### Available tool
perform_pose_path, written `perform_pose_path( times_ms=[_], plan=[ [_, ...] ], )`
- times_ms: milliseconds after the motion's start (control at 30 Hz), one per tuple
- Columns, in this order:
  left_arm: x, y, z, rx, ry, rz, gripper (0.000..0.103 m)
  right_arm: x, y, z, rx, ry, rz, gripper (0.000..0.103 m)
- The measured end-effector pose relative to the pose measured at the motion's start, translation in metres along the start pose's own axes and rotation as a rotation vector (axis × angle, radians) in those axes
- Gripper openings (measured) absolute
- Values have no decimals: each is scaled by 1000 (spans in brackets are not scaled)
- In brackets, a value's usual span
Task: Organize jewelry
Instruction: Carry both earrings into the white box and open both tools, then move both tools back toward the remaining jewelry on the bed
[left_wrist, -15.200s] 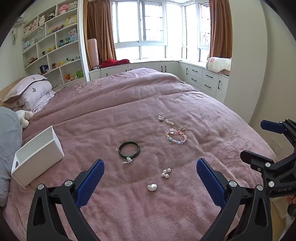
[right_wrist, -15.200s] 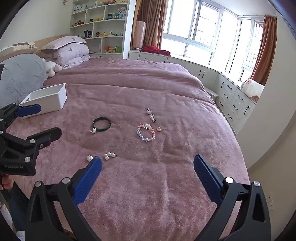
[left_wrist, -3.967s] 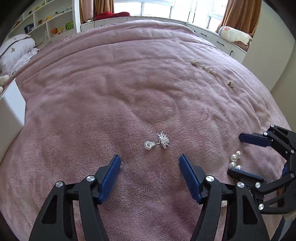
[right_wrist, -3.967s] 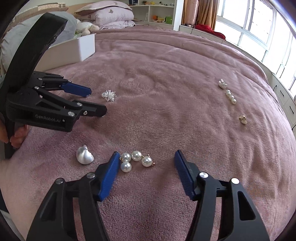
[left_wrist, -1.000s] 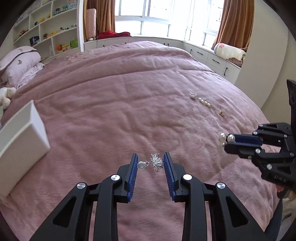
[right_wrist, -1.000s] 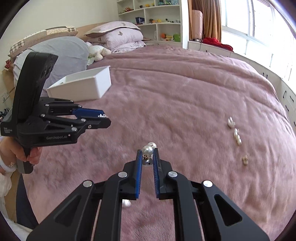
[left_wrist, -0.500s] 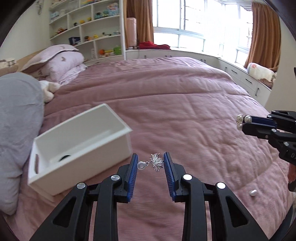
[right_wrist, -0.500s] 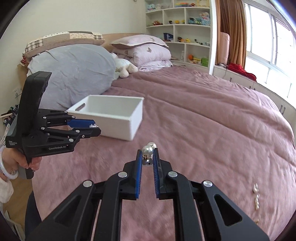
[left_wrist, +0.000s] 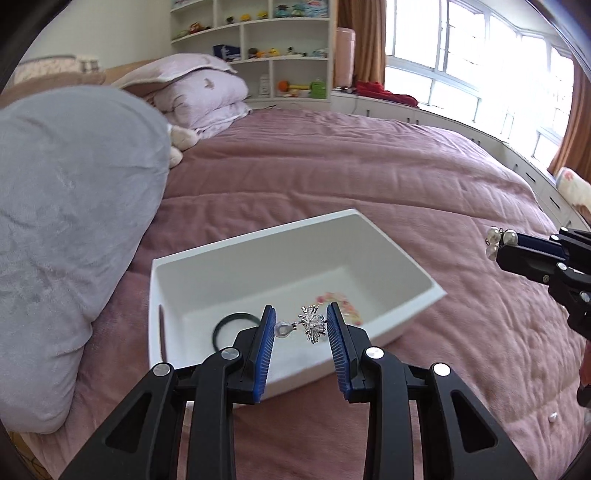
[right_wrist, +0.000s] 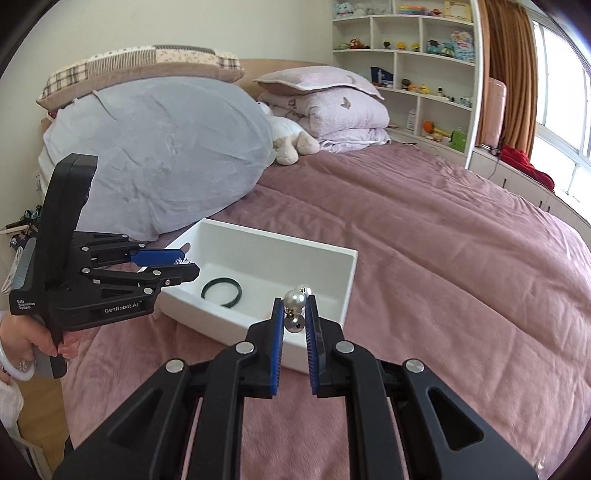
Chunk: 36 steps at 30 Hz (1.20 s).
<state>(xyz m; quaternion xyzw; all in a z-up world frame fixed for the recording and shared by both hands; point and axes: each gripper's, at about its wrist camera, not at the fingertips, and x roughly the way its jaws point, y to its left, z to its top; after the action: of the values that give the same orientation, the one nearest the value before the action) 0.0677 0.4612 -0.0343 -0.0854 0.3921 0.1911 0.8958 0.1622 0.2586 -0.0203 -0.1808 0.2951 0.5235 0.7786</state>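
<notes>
My left gripper (left_wrist: 301, 326) is shut on a silver spiky charm (left_wrist: 312, 328) with a small round loop, held over the near side of the white box (left_wrist: 417, 275). Inside the box lie a dark green bangle (left_wrist: 231, 326) and a pastel bead bracelet (left_wrist: 338, 299). My right gripper (right_wrist: 294, 314) is shut on a cluster of pearls (right_wrist: 294, 299), just in front of the box's near wall (right_wrist: 258, 332). The left gripper (right_wrist: 173, 264) shows at the left of the right wrist view; the right gripper (left_wrist: 498, 243) with the pearls (left_wrist: 496, 240) shows at the right edge of the left wrist view.
The box sits on a pink bedspread (left_wrist: 369, 177) beside a large grey cushion (left_wrist: 66, 206). Lilac pillows (right_wrist: 332, 107) and a plush toy (right_wrist: 291, 140) lie at the head. One loose pearl (left_wrist: 553, 416) rests on the spread at the right. Shelves (right_wrist: 406, 55) and windows stand behind.
Both grippers have swung left across the bed with their jewelry. The white box, off to the left before, now lies right under the left gripper and just ahead of the right one.
</notes>
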Motion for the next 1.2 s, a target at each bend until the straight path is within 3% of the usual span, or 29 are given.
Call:
perform_pose_path(
  times_ms=[200, 467, 800, 900, 933, 967, 1033, 1200],
  plan=[
    [37, 39, 4, -60, 46, 27, 33, 62, 14, 21, 6, 56, 13, 12],
    [69, 61, -10, -116, 107, 67, 33, 124, 21, 20, 49, 133, 8, 12],
    [84, 62, -17, -137, 129, 97, 34, 143, 29, 12, 51, 165, 8, 14],
    [85, 58, -17, -127, 130, 113, 45, 141, 28, 11, 55, 170, 3, 16],
    [84, 58, -17, -130, 126, 116, 48, 140, 28, 12, 56, 166, 0, 24],
    [82, 57, -17, -133, 120, 117, 49, 138, 29, 12, 52, 158, -10, 42],
    [80, 56, -16, -134, 112, 125, 56, 132, 31, 12, 41, 134, -35, 59],
    [63, 52, -13, -139, 76, 131, 58, 116, 28, 14, 37, 102, -42, 58]
  ],
)
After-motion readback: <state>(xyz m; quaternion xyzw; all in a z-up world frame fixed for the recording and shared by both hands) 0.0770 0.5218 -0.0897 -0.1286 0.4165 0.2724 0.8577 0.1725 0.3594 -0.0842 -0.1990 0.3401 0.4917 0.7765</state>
